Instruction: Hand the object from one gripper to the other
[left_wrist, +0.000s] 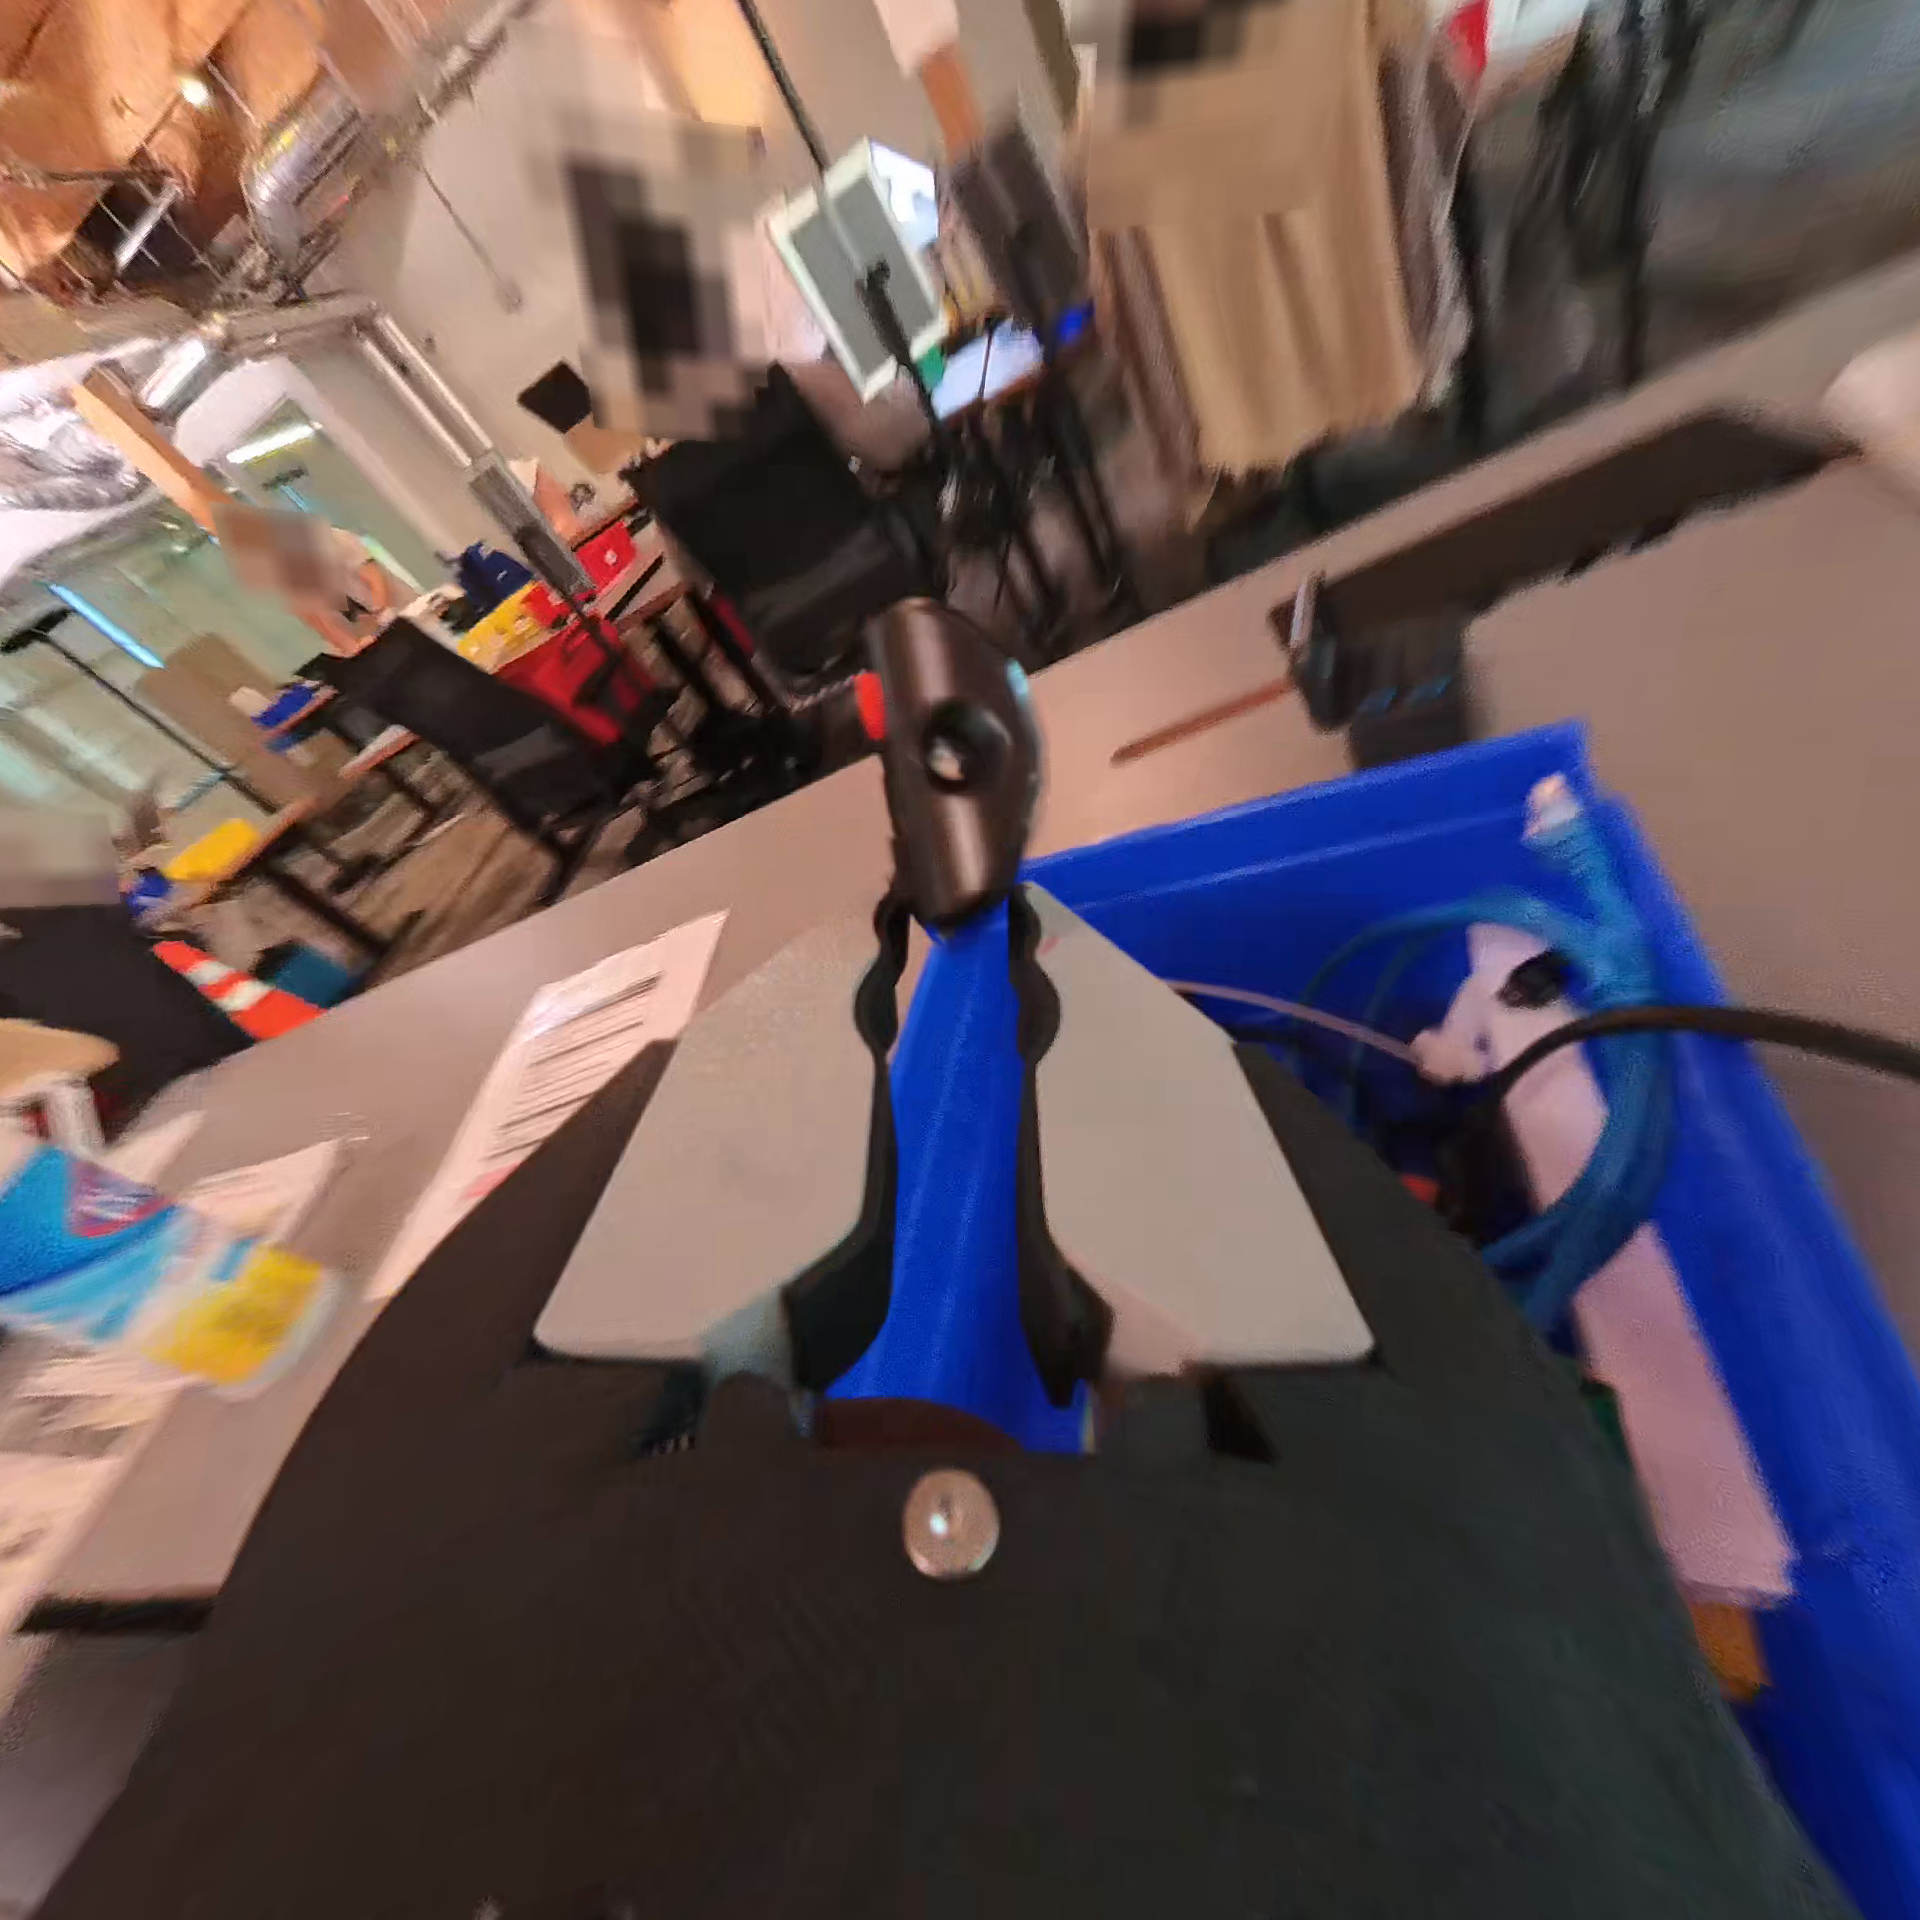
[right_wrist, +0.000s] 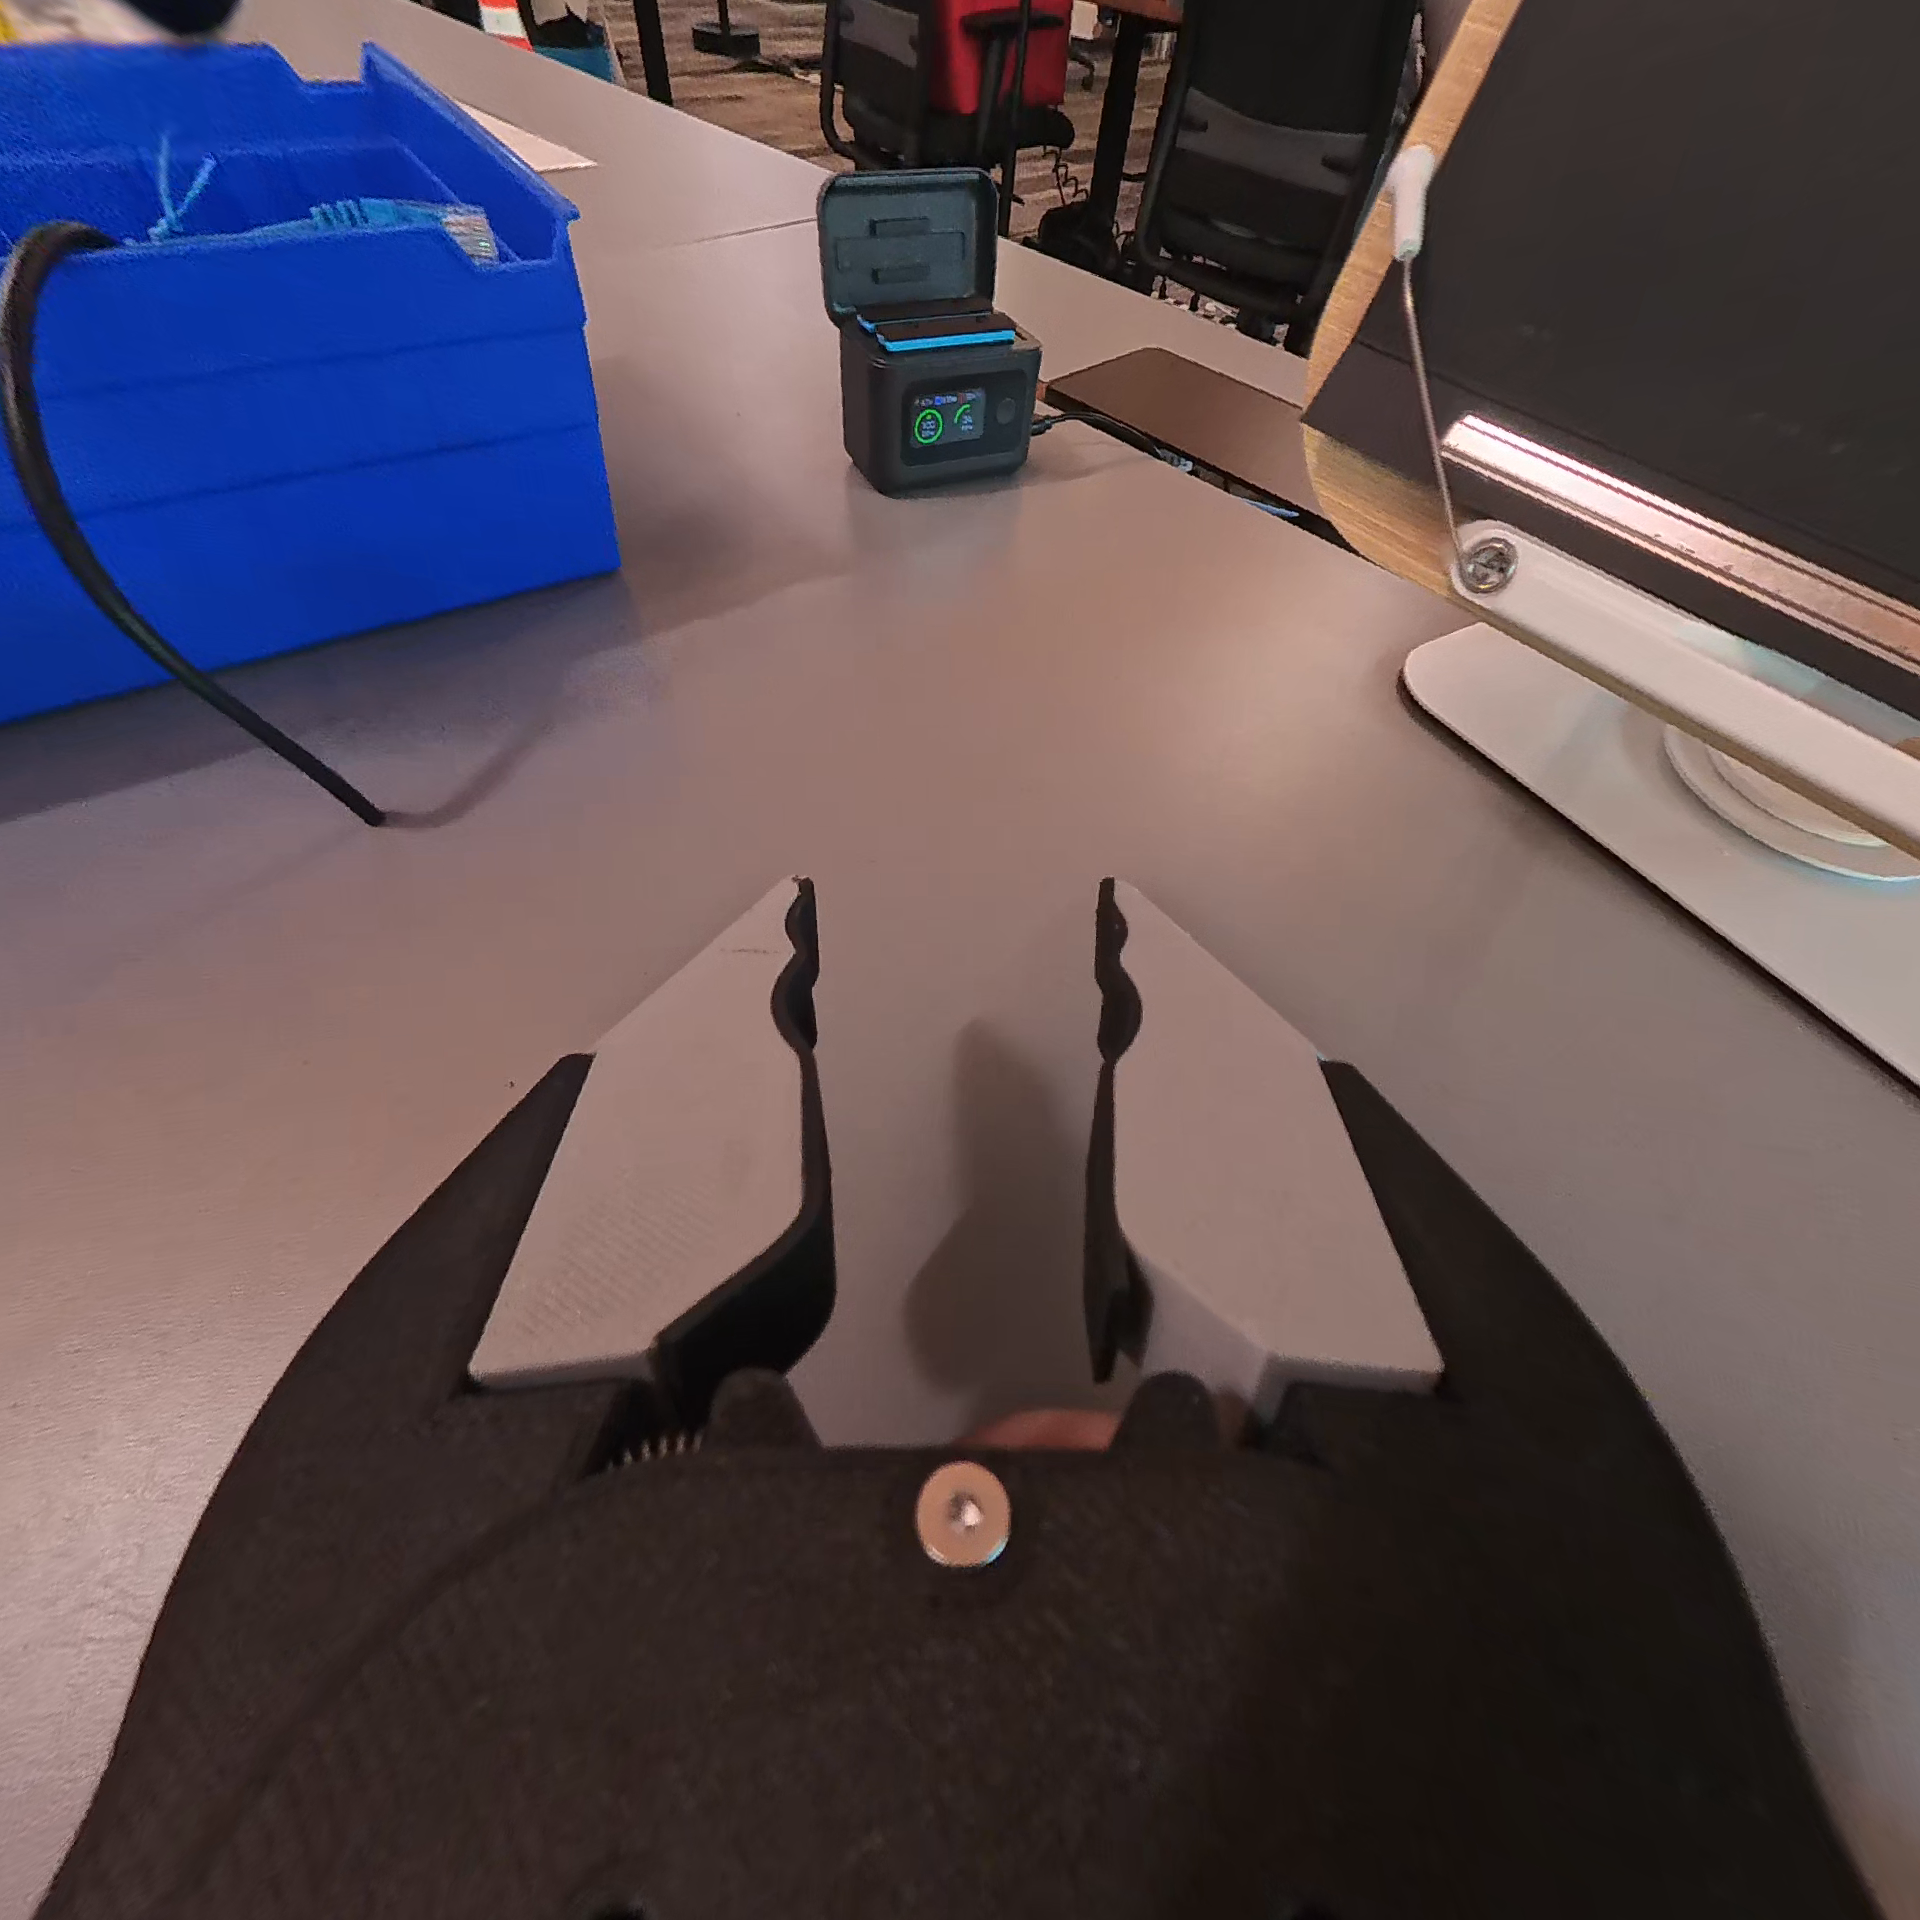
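The object (left_wrist: 951, 769), a small dark hard-shelled piece with a screw in its side and a red tab, was pinched by its lower end at the very tips of the left gripper (left_wrist: 956, 925), standing up beyond the jaws. It was judged light, rigid and somewhat smooth, so a hold across its broad upper body seemed best. A blue bin (left_wrist: 1766, 1299) of cables lay under and right of those jaws. The right gripper (right_wrist: 956, 894) was held apart and empty over the grey table (right_wrist: 935, 675).

Grey table (right_wrist: 935, 675) with blue bin (right_wrist: 312, 416), small dark charger case (right_wrist: 940, 416), white monitor base (right_wrist: 1621, 769), papers (left_wrist: 582, 1049).
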